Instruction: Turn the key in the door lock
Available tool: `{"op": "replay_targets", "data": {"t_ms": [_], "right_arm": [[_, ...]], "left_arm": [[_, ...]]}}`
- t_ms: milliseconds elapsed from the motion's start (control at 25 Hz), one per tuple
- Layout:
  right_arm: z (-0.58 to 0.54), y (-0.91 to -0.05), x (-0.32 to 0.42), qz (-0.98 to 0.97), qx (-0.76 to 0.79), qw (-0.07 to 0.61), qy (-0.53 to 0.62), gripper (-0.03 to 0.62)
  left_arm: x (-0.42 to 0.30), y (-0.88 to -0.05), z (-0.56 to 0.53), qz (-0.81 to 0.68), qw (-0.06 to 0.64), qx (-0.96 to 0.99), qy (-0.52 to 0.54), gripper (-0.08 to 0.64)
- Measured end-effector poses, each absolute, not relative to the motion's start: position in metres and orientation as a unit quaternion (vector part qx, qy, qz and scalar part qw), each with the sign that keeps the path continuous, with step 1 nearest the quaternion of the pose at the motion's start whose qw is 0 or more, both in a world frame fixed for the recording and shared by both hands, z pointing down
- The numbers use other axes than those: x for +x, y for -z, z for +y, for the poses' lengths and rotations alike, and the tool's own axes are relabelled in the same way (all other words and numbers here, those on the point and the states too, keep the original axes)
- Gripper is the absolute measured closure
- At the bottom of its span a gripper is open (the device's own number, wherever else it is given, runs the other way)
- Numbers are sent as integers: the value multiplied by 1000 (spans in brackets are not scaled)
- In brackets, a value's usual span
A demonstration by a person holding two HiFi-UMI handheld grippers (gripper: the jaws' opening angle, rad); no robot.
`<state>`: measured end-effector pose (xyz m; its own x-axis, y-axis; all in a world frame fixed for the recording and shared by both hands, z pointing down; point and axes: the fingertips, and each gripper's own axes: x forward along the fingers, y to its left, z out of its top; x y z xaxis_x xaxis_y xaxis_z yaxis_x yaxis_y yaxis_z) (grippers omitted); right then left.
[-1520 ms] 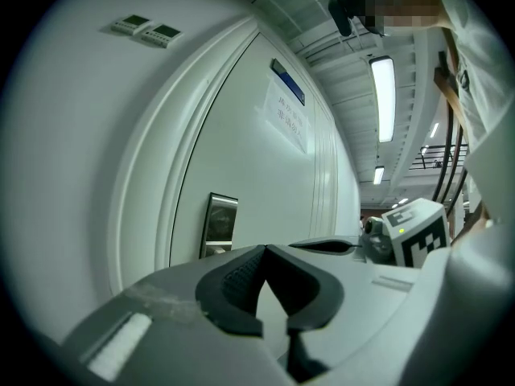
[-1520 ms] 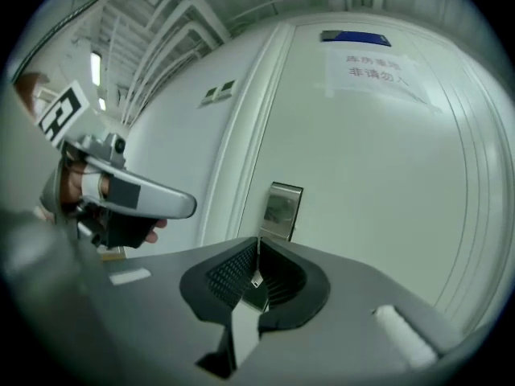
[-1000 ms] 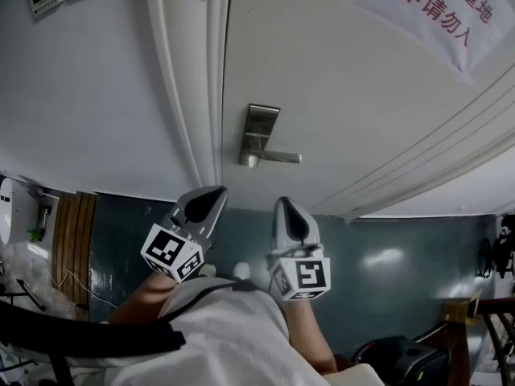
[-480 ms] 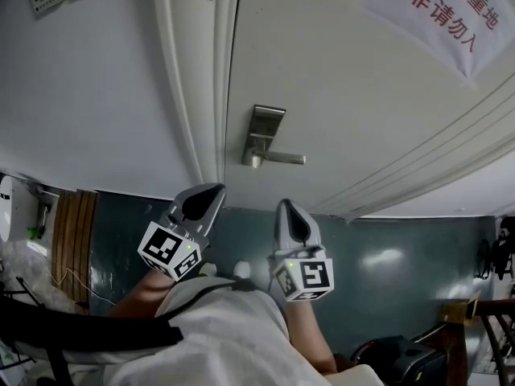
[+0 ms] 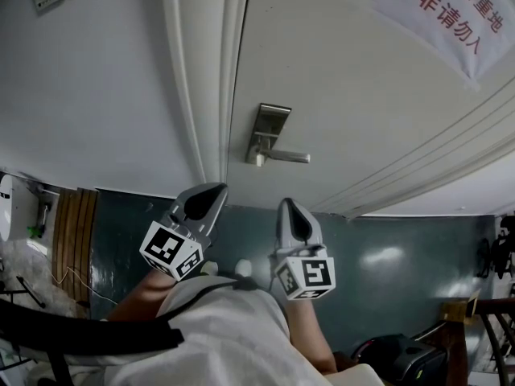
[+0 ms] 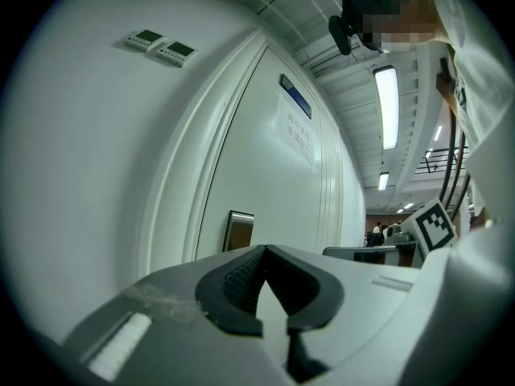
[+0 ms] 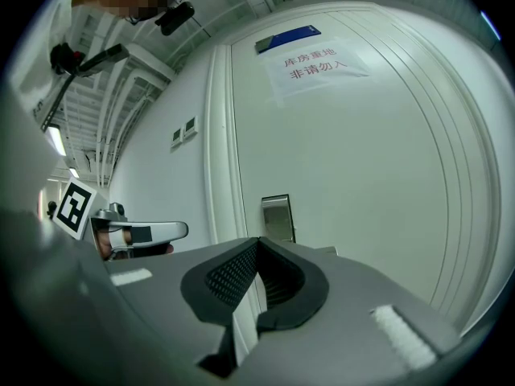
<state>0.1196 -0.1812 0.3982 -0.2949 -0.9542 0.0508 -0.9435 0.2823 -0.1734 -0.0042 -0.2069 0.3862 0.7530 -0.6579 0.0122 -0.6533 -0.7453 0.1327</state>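
Jaws of both grippers are closed tip to tip on nothing. The left gripper and right gripper hang side by side near the person, well short of the door. Farther off, the lock plate carries a lever handle pointing right. No key shows, though one in the lock may be too small to see. This stand-off fits approaching or backing away. Any turn still due calls for jaws opened, then closed on the key.
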Motion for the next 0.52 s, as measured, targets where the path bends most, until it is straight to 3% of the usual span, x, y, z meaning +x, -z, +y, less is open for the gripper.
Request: {"op": "replay_targets", "data": {"t_ms": [520], "right_arm": [[-179,-404,109,794,-600,26,90,584]], "left_arm": [[-17,-392,-204,-345,71,936,16,555]]}}
